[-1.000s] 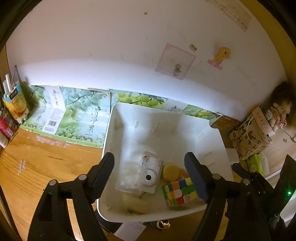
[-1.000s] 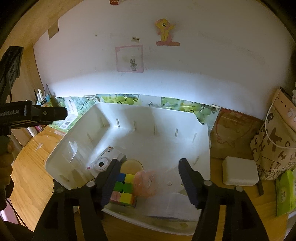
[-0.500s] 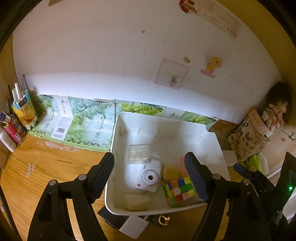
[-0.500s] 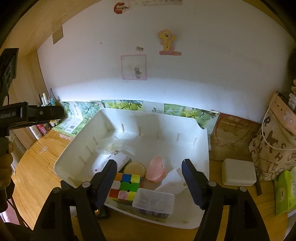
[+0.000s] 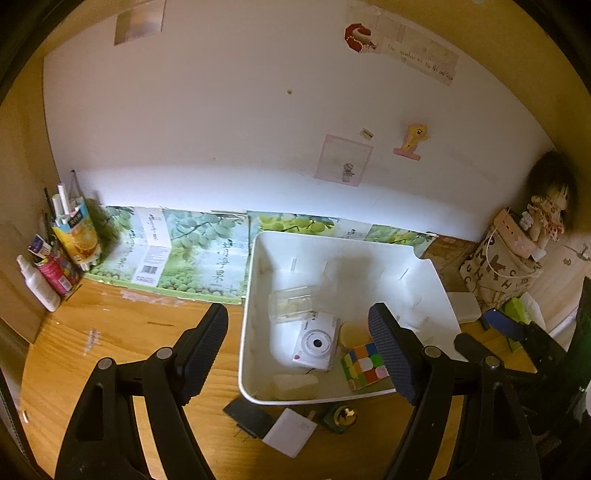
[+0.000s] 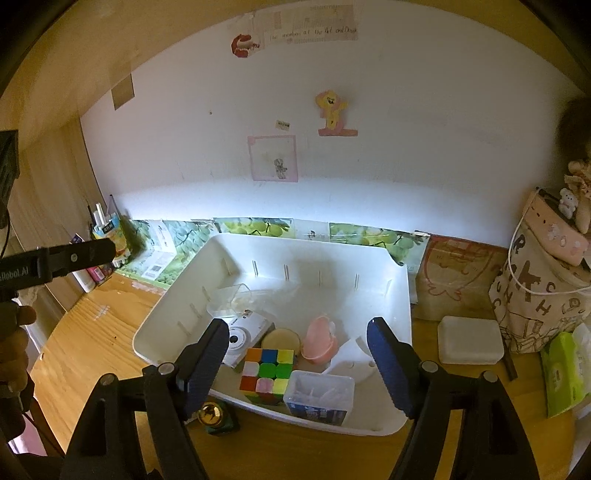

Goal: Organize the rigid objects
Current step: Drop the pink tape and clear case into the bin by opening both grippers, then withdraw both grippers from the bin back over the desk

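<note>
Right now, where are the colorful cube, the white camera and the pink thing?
colorful cube (image 6: 267, 373), right wrist view, green middle square.
white camera (image 5: 317, 344), left wrist view, its round lens.
pink thing (image 6: 318, 339), right wrist view, its side.

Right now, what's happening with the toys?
Left gripper open, empty. Right gripper open, empty. Cube, camera in white bin. Nothing blocking.

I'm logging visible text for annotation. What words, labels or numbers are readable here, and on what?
"Robot.AI": left gripper body, first letters cut off.
Large letters "R", "H", "C": tote bag.
Handwritten wall note: too blurred.
Grape carton characters and barcode: too small.
</note>
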A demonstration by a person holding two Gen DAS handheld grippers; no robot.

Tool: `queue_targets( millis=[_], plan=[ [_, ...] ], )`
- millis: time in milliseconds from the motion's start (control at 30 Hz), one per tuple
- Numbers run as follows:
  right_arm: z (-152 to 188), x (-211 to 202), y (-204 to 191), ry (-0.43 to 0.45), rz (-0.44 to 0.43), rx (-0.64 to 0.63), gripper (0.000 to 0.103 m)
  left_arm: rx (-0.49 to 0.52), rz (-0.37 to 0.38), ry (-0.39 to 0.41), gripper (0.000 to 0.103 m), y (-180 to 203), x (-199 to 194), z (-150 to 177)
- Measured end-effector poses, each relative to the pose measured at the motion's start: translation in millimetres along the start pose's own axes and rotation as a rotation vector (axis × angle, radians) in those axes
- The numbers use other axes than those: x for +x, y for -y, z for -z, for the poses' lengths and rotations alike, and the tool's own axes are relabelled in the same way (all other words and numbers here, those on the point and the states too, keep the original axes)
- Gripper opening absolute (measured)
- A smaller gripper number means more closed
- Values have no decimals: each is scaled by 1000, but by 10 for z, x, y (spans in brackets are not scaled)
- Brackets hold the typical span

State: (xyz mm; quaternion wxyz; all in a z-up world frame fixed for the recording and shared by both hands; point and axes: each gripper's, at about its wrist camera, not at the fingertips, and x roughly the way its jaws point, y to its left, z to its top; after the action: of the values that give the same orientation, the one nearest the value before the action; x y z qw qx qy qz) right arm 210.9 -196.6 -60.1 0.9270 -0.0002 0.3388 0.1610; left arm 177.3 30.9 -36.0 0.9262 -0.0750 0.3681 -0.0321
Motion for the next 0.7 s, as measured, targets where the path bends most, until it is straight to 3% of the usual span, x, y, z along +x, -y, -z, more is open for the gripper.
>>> queue_targets(
  millis=[700],
  plan=[
    [157, -279, -223, -30, -19, 45, 78, 16, -13, -6, 81, -202, -348, 290]
  ],
)
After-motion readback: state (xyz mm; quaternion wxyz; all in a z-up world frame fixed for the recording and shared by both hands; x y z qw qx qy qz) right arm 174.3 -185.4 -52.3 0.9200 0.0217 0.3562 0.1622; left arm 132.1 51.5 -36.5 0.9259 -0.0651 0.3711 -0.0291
